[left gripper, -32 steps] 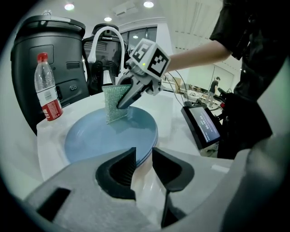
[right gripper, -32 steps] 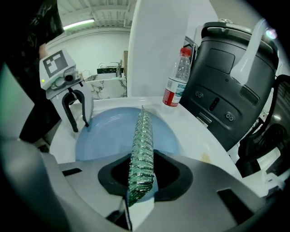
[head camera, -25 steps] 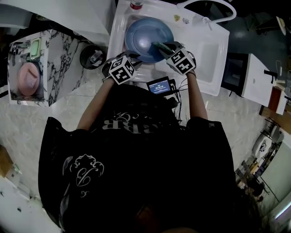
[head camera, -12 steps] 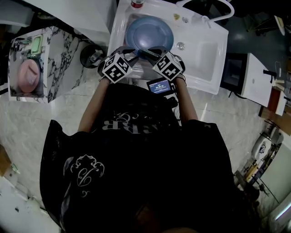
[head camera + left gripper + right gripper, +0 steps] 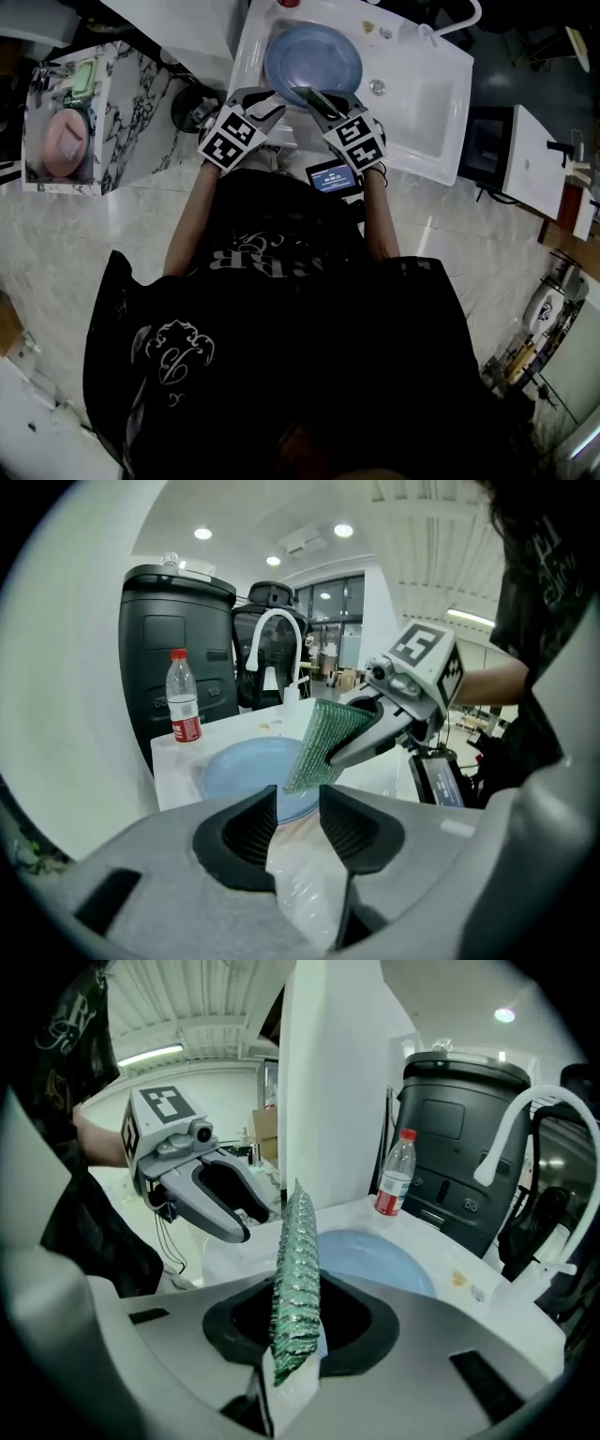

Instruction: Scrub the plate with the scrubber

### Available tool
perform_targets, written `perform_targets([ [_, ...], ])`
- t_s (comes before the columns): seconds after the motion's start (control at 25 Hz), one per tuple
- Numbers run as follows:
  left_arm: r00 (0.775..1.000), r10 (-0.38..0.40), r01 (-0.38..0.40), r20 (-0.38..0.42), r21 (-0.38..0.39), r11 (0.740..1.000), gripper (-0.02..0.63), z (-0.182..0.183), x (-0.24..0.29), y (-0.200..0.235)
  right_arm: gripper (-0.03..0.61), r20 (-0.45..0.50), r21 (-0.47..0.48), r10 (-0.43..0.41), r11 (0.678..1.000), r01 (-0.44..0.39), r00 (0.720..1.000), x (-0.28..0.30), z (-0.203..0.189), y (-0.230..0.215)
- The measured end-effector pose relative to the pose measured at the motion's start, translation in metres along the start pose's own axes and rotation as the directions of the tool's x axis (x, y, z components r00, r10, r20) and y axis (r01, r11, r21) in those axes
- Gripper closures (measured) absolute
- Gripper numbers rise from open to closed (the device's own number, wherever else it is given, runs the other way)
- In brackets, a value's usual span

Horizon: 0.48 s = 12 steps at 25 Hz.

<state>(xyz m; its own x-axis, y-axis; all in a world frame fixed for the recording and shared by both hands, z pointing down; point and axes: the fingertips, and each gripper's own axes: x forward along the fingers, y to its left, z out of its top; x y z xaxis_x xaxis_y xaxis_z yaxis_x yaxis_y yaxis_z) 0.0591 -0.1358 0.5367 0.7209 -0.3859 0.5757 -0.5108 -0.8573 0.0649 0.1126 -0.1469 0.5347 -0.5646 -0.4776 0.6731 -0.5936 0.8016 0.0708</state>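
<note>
A round blue plate (image 5: pixel 312 64) lies in the white sink (image 5: pixel 433 112); it also shows behind the jaws as the plate (image 5: pixel 242 772) and plate (image 5: pixel 375 1262). My right gripper (image 5: pixel 315 97) is shut on a green mesh scrubber (image 5: pixel 294 1274), which stands on edge between its jaws above the plate's near rim. In the left gripper view the scrubber (image 5: pixel 327 742) hangs from the right gripper (image 5: pixel 380 731). My left gripper (image 5: pixel 266 106) hovers at the plate's near left edge. Its jaws have just been opening, and nothing is between them.
A red-capped water bottle (image 5: pixel 183 697) stands behind the plate. A curved white faucet (image 5: pixel 274 649) rises at the sink's back. A marble counter (image 5: pixel 131 122) with a pink dish (image 5: pixel 60 150) lies to the left. A small lit screen (image 5: pixel 330 176) sits below the sink's near edge.
Both grippers have drawn back and up from over the plate toward the sink's near edge. The left gripper has come away from the plate's rim; the scrubber stays in the right.
</note>
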Motion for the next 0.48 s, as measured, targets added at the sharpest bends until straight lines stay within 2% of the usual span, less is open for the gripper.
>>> perform_targets([
  [0.2,0.993,0.014,-0.003,0.114,-0.094,0.996,0.479,0.013,-0.03,-0.017,0.488,0.098,0.149,-0.1,0.985,0.085,0.99,-0.033,0.008,0.012],
  [0.36,0.988,0.031,-0.011,0.154,-0.127,0.992,0.479,0.018,-0.051,-0.034,0.489,0.163,0.226,-0.109,0.972,0.071,0.981,-0.056,0.011,0.033],
  [0.48,0.987,0.03,-0.011,0.16,-0.121,0.993,0.48,0.02,-0.064,-0.049,0.488,0.19,0.25,-0.106,0.967,0.057,0.976,-0.068,0.01,0.052],
])
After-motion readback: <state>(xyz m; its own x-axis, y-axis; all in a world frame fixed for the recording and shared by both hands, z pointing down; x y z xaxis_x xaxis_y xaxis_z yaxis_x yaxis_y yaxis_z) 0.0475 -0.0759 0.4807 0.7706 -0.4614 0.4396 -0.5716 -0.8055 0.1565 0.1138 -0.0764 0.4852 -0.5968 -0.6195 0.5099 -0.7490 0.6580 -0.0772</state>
